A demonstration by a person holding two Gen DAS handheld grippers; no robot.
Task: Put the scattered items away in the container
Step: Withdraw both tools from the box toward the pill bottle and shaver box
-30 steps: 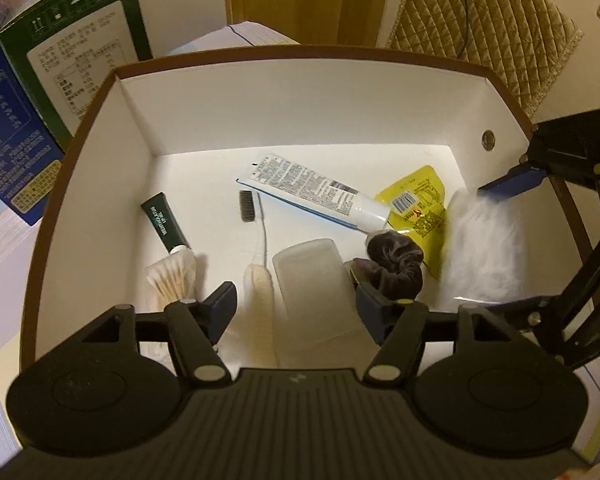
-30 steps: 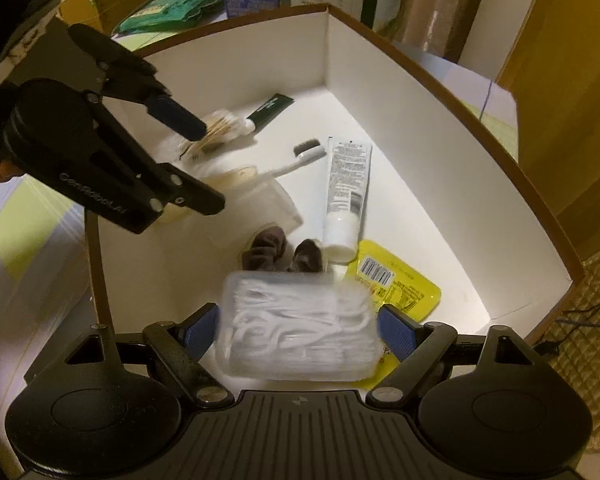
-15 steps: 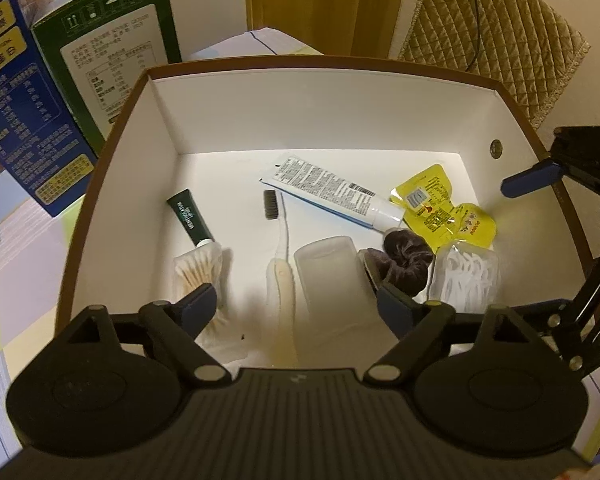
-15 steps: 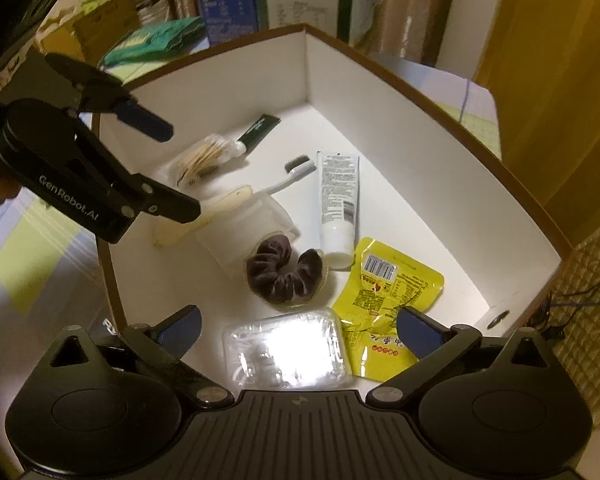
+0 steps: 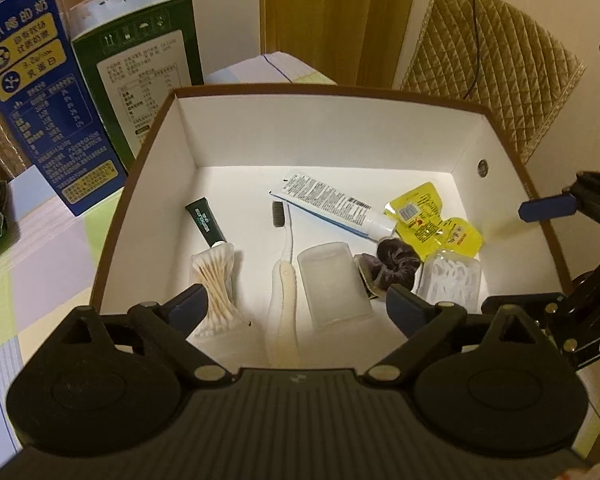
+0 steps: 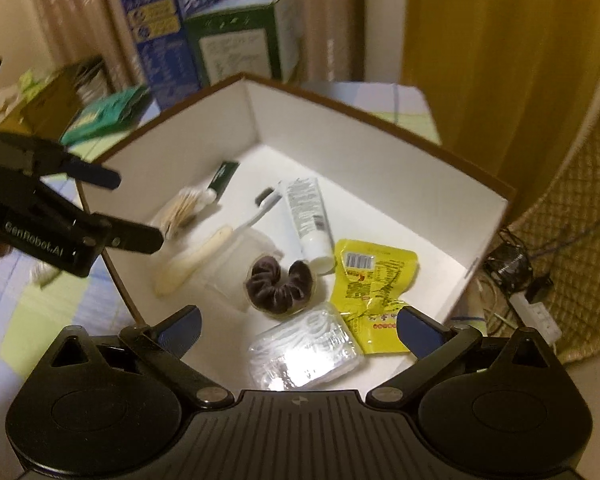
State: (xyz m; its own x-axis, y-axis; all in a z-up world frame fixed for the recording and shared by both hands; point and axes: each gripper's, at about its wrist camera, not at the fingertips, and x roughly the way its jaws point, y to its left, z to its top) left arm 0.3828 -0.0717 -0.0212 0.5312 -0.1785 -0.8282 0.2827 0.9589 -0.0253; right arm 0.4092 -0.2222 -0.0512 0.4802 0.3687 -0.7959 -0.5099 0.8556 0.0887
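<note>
Looking along the left gripper, its jaws are opening and empty above the container; the soft cotton swab bundle lies inside, best pinched mid-bundle.

From the right gripper, spread wide and empty, the floss pick box rests inside: light, slick, stiff.

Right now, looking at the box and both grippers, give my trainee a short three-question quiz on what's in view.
1. True or false: the toothbrush lies inside the box.
2. What touches the yellow packet's near edge? A) floss picks box B) green tube C) cotton swabs
3. Fill in: the right gripper holds ____.

Key: 1 true. 2 A, the floss picks box. 3 nothing; its jaws stand open, as do the left gripper's, which are opening.
</note>
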